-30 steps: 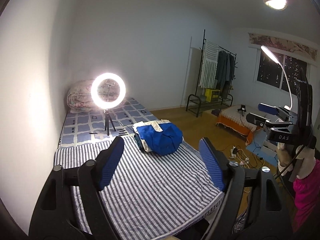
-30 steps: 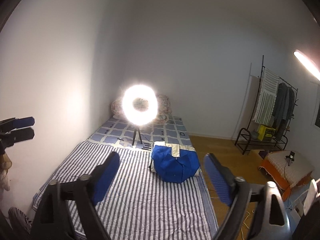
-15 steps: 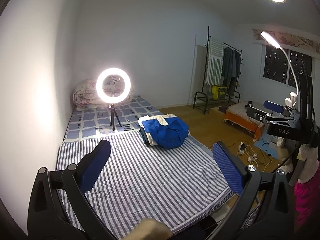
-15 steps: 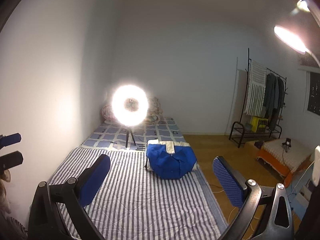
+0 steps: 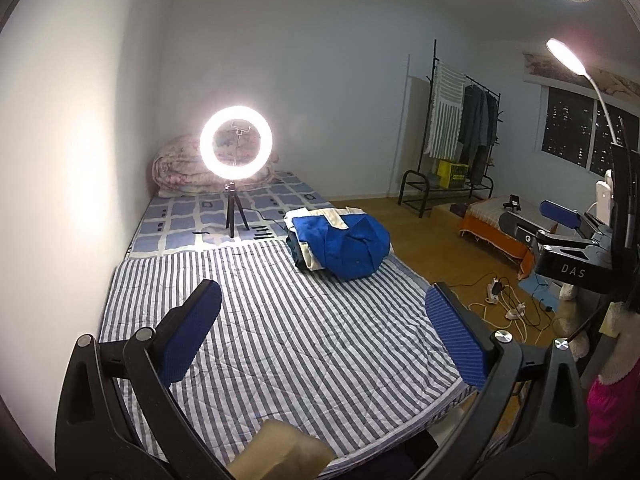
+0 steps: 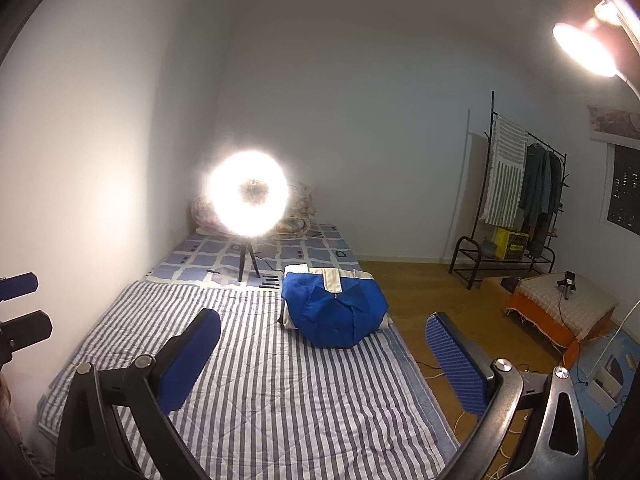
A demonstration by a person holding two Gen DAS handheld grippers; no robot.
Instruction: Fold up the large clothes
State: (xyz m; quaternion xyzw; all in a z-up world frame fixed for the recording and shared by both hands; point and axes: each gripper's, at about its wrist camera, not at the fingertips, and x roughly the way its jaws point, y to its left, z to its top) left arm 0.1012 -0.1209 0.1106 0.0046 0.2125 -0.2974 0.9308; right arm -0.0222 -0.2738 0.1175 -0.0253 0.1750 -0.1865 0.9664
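A blue garment with cream trim [image 5: 340,246] lies folded on a small pile of clothes at the far right side of the striped bed cover [image 5: 280,340]; it also shows in the right wrist view [image 6: 334,310]. My left gripper [image 5: 320,332] is open and empty, held above the near part of the bed, well short of the garment. My right gripper [image 6: 320,354] is open and empty, also above the bed and short of the garment. In the left wrist view the right gripper [image 5: 556,224] shows at the right edge.
A lit ring light on a tripod [image 5: 236,148] stands on the bed behind the clothes, with a rolled quilt [image 5: 180,172] at the wall. A clothes rack [image 5: 460,132], an orange-skirted low table [image 5: 496,224] and floor cables [image 5: 504,300] are on the right.
Both grippers have pulled back and up from the bed and opened wider. The blue garment has not moved.
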